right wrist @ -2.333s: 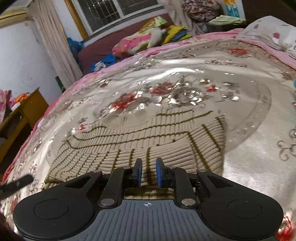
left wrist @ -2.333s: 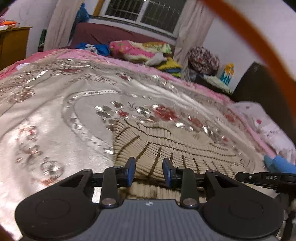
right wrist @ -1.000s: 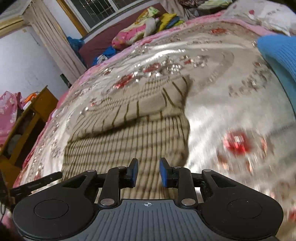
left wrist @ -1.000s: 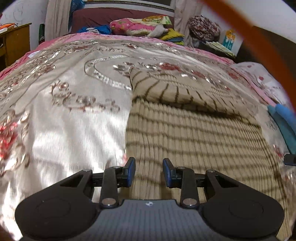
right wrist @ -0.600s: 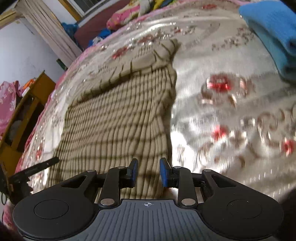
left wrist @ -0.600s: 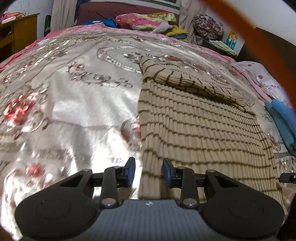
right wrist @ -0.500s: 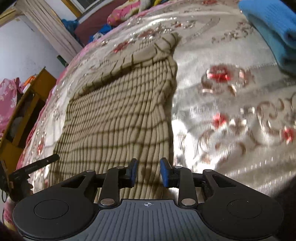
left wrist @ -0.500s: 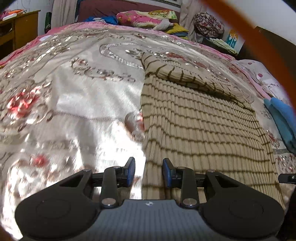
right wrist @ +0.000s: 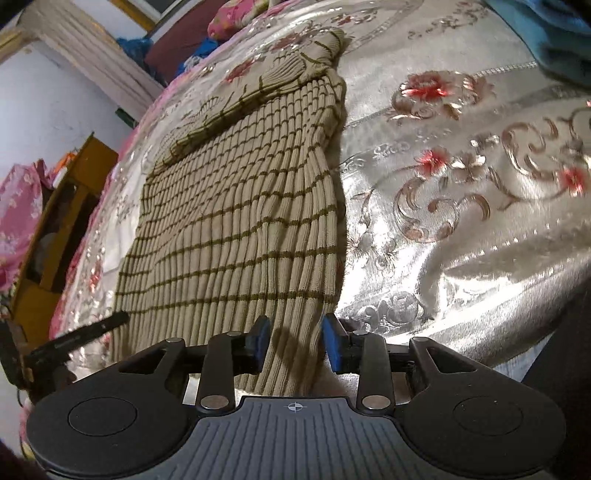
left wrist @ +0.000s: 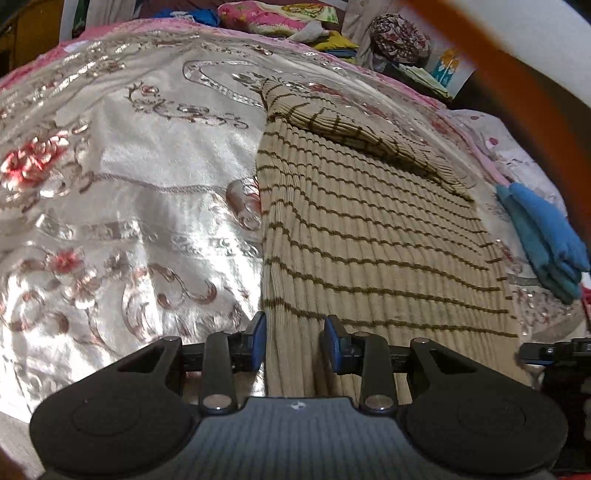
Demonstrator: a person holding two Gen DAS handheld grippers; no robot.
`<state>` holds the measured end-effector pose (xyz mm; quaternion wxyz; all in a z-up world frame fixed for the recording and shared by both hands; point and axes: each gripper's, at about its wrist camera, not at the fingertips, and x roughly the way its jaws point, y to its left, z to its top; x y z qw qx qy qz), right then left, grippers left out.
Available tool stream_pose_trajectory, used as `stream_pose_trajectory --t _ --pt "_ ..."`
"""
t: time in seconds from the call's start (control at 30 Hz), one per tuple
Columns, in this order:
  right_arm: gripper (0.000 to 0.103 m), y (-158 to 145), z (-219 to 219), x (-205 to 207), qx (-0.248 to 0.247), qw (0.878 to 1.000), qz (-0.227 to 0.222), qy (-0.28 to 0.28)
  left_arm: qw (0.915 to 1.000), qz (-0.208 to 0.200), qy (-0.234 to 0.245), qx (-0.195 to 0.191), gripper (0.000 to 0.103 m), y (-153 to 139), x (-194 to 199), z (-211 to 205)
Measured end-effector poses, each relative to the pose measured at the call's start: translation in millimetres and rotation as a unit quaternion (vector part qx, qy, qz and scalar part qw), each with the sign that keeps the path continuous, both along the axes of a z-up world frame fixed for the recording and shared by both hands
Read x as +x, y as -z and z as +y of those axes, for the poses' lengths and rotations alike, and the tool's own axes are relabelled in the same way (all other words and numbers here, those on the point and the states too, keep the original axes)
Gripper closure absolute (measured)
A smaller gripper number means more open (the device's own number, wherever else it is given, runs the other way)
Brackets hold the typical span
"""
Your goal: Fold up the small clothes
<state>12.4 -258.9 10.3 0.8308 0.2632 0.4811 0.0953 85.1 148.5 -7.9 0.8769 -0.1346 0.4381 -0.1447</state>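
A beige ribbed sweater with thin brown stripes (left wrist: 369, 229) lies flat on the shiny floral bedspread (left wrist: 122, 192), a sleeve folded across its far end. In the left wrist view my left gripper (left wrist: 294, 345) is open over the sweater's near left corner, the hem lying between its blue pads. In the right wrist view the sweater (right wrist: 240, 229) runs away from me, and my right gripper (right wrist: 295, 343) is open over its near right corner, with cloth between the pads. The other gripper's tip (right wrist: 77, 338) shows at the left.
A folded blue garment (left wrist: 543, 236) lies on the bed right of the sweater, also at the top right of the right wrist view (right wrist: 554, 33). Piled bedding (left wrist: 277, 16) sits at the far end. A wooden cabinet (right wrist: 62, 218) stands beside the bed.
Both grippers have drawn back from the sweater's far part to its near hem, and the sweater now lies stretched out lengthwise. The right gripper's pads stand wider apart than 2.3 seconds ago.
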Motion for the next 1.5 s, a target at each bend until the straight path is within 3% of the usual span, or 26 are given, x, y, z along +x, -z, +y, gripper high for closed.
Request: stream_pose_trajectory --t 0.73,0.8,0.83,0.9,1.13,1.5 --pt "0.070 14 -3 2 0.081 0.997 -0.007 -0.001 0.9998 0.005 0.008 -0.019 0.067 3 -2 0" --pt "0.074 14 -2 2 0.081 0.997 -0.010 -0.001 0.9997 0.005 0.002 -0.022 0.084 4 -2 2" --pt "0.080 14 -2 2 0.084 0.996 -0.010 0.000 0.9996 0.007 0.002 -0.027 0.085 4 -2 3" --pt "0.088 15 -2 1 0.088 0.996 -0.008 0.005 0.9994 0.006 0.000 -0.034 0.087 4 -3 5" --pt "0.091 14 -13 1 0.134 0.990 -0.031 0.027 0.9990 -0.001 0.002 -0.044 0.088 1 -3 6" --pt "0.092 -3 -28 28 0.205 0.970 -0.113 0.059 0.9893 -0.064 -0.030 -0.128 0.090 -18 12 19"
